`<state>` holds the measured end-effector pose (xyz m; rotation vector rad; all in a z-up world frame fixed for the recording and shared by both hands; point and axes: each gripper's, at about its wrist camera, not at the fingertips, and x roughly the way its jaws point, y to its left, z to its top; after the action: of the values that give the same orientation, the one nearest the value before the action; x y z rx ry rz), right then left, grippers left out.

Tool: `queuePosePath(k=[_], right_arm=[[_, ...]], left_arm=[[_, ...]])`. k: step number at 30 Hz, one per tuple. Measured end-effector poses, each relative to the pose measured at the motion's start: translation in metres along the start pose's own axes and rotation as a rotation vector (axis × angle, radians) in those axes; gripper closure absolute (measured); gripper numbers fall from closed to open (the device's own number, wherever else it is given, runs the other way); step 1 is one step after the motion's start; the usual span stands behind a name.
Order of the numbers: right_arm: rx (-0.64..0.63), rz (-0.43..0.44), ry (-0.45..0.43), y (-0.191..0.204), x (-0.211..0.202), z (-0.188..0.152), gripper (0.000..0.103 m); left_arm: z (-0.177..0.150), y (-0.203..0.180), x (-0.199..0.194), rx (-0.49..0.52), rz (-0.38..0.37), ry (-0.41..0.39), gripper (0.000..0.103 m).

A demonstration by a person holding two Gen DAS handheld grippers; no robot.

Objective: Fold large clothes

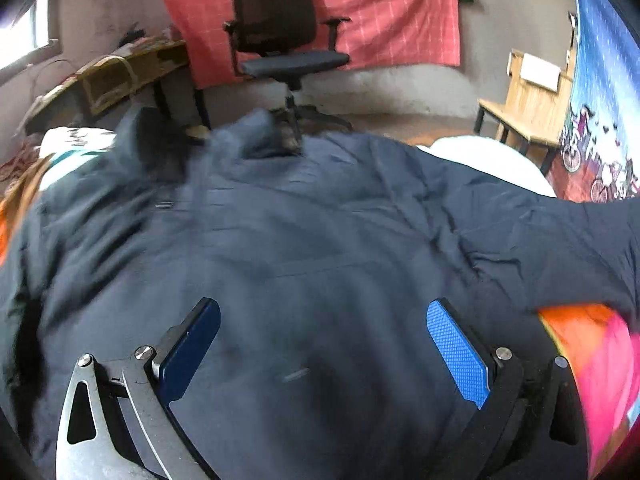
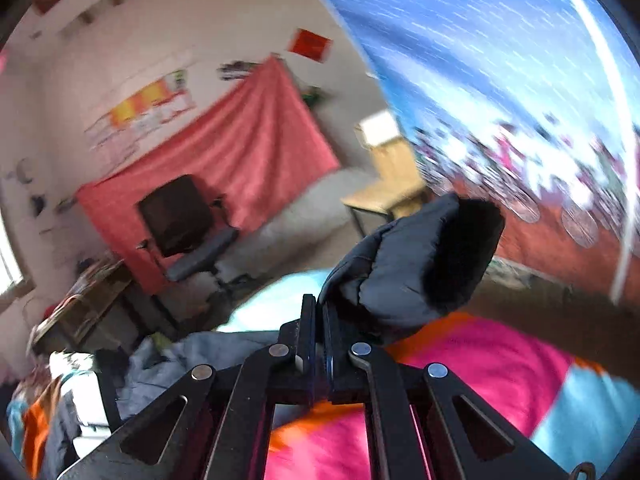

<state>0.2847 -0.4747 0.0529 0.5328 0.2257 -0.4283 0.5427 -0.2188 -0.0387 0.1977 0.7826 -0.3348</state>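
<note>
A large dark navy padded jacket (image 1: 304, 232) lies spread across the bed in the left wrist view, collar toward the far edge. My left gripper (image 1: 324, 324) is open just above the jacket's near part, blue pads wide apart, nothing between them. My right gripper (image 2: 319, 312) is shut on the jacket's sleeve cuff (image 2: 416, 268), which is lifted above the bed; the dark cuff opening faces right. The rest of the jacket (image 2: 192, 356) shows low at left in the right wrist view.
The bed has a pink, orange and light blue cover (image 2: 480, 376). A black office chair (image 1: 286, 40) stands before a red wall cloth. A cluttered desk (image 1: 108, 76) is at left, a wooden bench (image 1: 528, 104) at right, and a blue patterned wall hanging (image 2: 500, 80).
</note>
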Motion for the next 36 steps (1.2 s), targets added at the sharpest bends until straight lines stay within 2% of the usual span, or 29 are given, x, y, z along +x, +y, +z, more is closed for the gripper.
queuePosePath(k=[3,7,11,13,15,18,21,24,27,30,32,34,36], right_arm=[[-0.099,0.094,-0.024,0.058,-0.004,0.013,0.099],[-0.242,0.269,-0.016,0.149,-0.006,0.013,0.101],[-0.419,0.409,-0.012,0.240,-0.009,-0.008,0.101],[-0.467,0.449,0.022,0.271,-0.003,-0.023,0.101],[-0.450,0.462,0.077,0.283,0.004,-0.039,0.101],[-0.394,0.445,0.186,0.283,0.025,-0.063,0.101],[-0.438,0.416,0.282,0.287,0.039,-0.091,0.100],[-0.496,0.389,0.354,0.270,0.047,-0.115,0.100],[-0.505,0.330,0.405,0.226,0.053,-0.125,0.099],[-0.450,0.247,0.456,0.182,0.068,-0.123,0.083],[-0.412,0.204,0.462,0.152,0.074,-0.118,0.063],[-0.396,0.176,0.457,0.131,0.079,-0.113,0.056],[-0.388,0.159,0.456,0.113,0.082,-0.109,0.053]], left_arm=[[-0.015,0.042,-0.039,-0.028,0.038,-0.042,0.002],[-0.035,0.100,-0.075,-0.113,0.089,-0.075,0.002],[-0.058,0.154,-0.101,-0.230,0.134,-0.087,0.002],[-0.069,0.169,-0.108,-0.270,0.147,-0.076,0.002],[-0.079,0.180,-0.112,-0.285,0.155,-0.056,0.002],[-0.087,0.189,-0.114,-0.299,0.157,-0.050,0.002],[-0.092,0.189,-0.112,-0.308,0.118,-0.054,0.002],[-0.085,0.182,-0.101,-0.287,0.047,-0.059,0.002],[-0.071,0.156,-0.092,-0.242,-0.069,-0.073,0.002],[-0.052,0.114,-0.084,-0.175,-0.216,-0.104,0.002],[-0.035,0.080,-0.073,-0.140,-0.345,-0.107,0.002],[-0.021,0.052,-0.060,-0.138,-0.458,-0.085,0.002],[-0.009,0.027,-0.041,-0.151,-0.540,-0.032,0.002]])
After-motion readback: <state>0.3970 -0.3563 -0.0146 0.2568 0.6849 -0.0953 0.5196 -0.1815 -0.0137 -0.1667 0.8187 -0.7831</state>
